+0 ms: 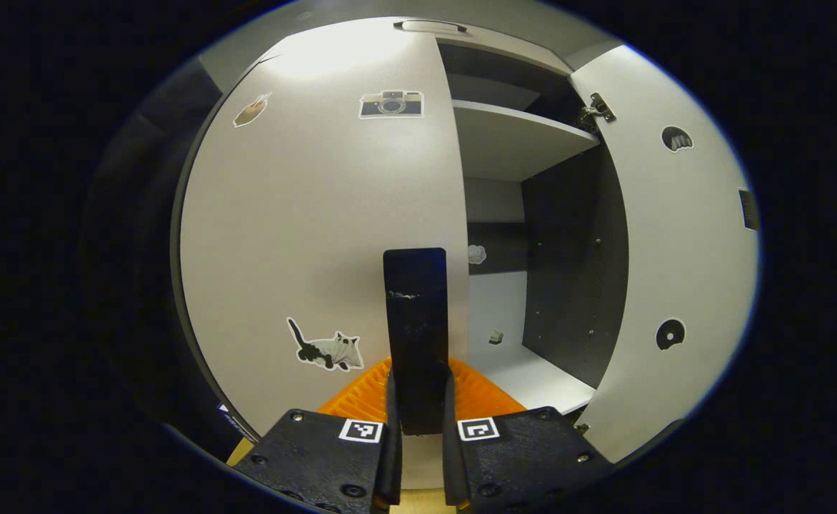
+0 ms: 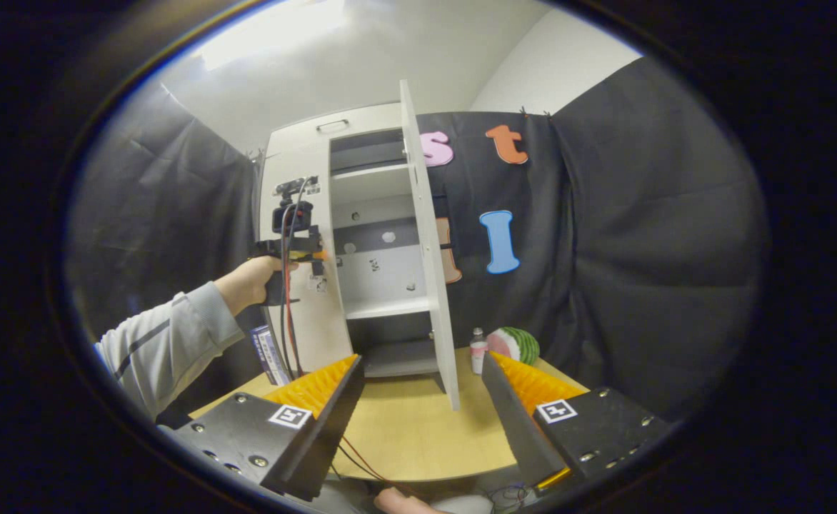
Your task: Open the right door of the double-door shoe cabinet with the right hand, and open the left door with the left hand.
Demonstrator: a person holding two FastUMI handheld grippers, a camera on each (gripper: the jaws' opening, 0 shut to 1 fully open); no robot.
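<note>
The white shoe cabinet (image 2: 361, 214) stands on a wooden table. Its right door (image 1: 675, 235) is swung wide open and appears edge-on (image 2: 429, 250) in the right gripper view. The left door (image 1: 304, 228), with a cat and a camera sticker, lies flat against the cabinet front. My left gripper (image 1: 420, 389) is shut on that door's upright black handle (image 1: 415, 307), one finger on each side. A hand holds this gripper (image 2: 296, 246) at the left door (image 2: 318, 328). My right gripper (image 2: 422, 360) is open, back from the cabinet, with nothing between its fingers.
Inside the cabinet are white shelves (image 1: 511, 135) and a dark side wall (image 1: 568, 271). A small bottle (image 2: 478, 350) and a watermelon toy (image 2: 515, 345) stand on the table (image 2: 418, 428) right of the open door. A grey-sleeved arm (image 2: 168, 335) reaches in from the left.
</note>
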